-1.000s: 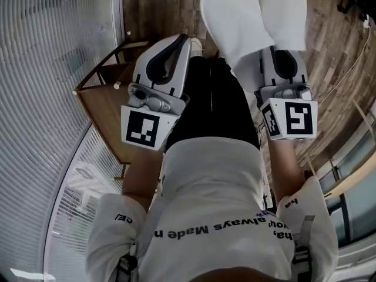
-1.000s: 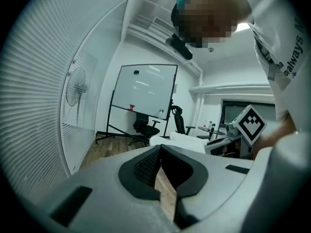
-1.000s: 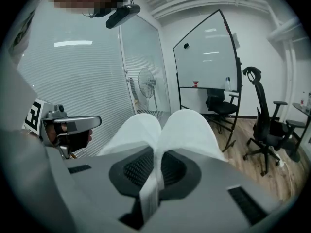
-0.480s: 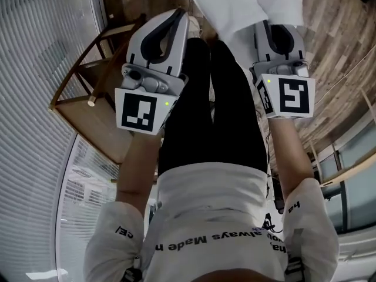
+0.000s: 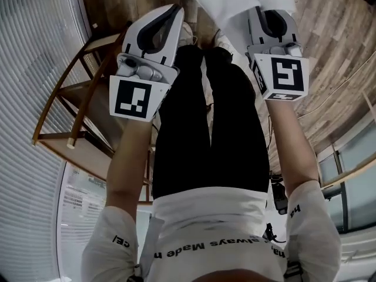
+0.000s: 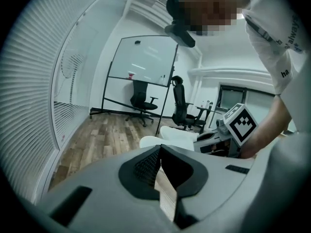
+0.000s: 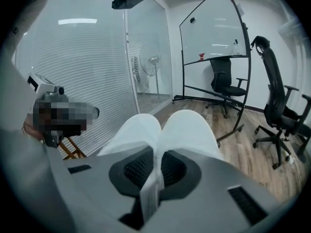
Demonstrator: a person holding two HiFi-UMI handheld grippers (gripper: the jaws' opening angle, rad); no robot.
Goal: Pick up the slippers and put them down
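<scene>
A pair of white slippers (image 5: 229,4) hangs in front of my right gripper (image 5: 271,15), which is shut on their edge. In the right gripper view both slippers (image 7: 187,127) spread out side by side just past the closed jaws of the right gripper (image 7: 156,155). My left gripper (image 5: 169,13) is level with it on the left and apart from the slippers. Its jaws stand shut with nothing between them in the left gripper view (image 6: 160,150). That view also shows the slippers (image 6: 170,136) and the right gripper's marker cube (image 6: 241,123) off to the right.
A wooden stand (image 5: 76,98) is at the left, beside a glass wall with blinds (image 5: 29,69). Wood plank floor (image 5: 335,46) lies below, with a cable across it. Farther off are a whiteboard on a stand (image 6: 141,62) and office chairs (image 7: 277,106).
Both grippers have sunk toward the floor together, the right one still carrying the slippers. In the head view the slippers have slid toward the top edge and more of the wooden stand shows.
</scene>
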